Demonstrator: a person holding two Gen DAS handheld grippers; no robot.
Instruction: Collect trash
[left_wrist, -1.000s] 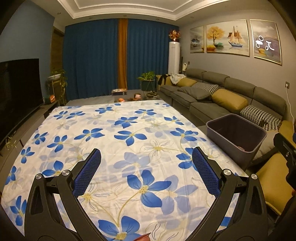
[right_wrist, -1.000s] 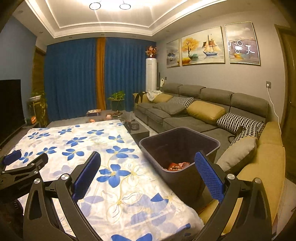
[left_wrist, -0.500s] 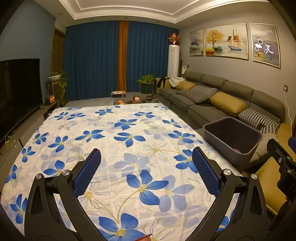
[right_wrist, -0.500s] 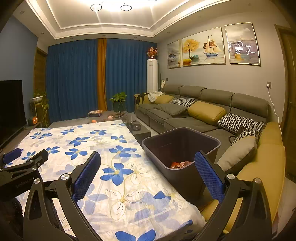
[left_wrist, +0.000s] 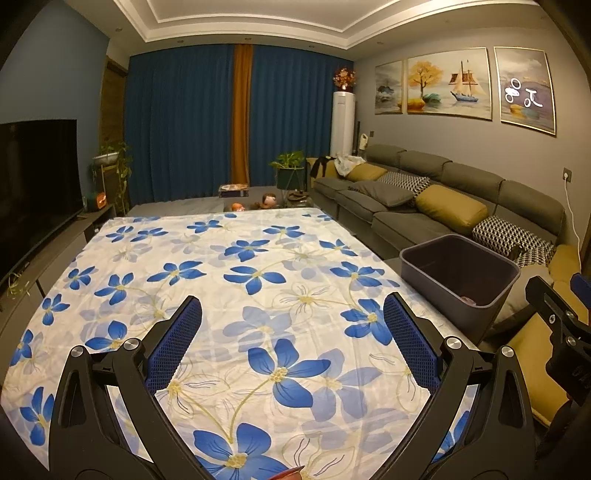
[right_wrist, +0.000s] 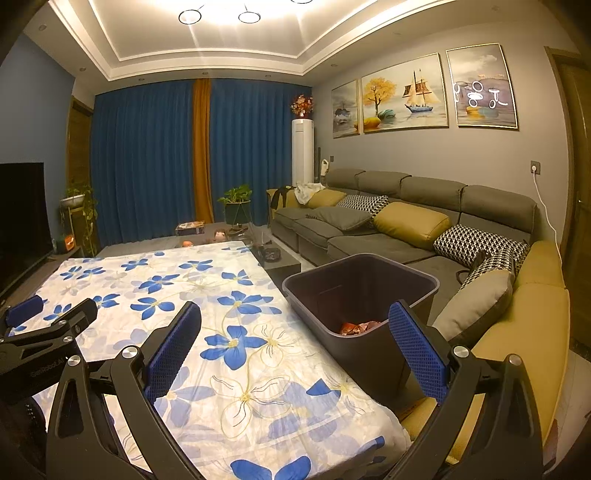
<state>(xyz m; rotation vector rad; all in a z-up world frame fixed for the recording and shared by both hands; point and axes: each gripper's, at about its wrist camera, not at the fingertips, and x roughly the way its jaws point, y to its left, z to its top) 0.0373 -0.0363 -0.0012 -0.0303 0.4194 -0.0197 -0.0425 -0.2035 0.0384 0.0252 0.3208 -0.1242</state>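
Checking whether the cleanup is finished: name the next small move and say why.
Probably draw both tools back and stop: the left tool and right tool are open and empty, the floral cloth shows no loose trash, and wrappers lie in the bin.

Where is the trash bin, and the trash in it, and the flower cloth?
trash bin (right_wrist: 369, 354), right wrist view, front wall.
trash (right_wrist: 360, 327), right wrist view, red crumpled wrappers at the bottom.
flower tablecloth (left_wrist: 229, 280), left wrist view, middle of cloth.
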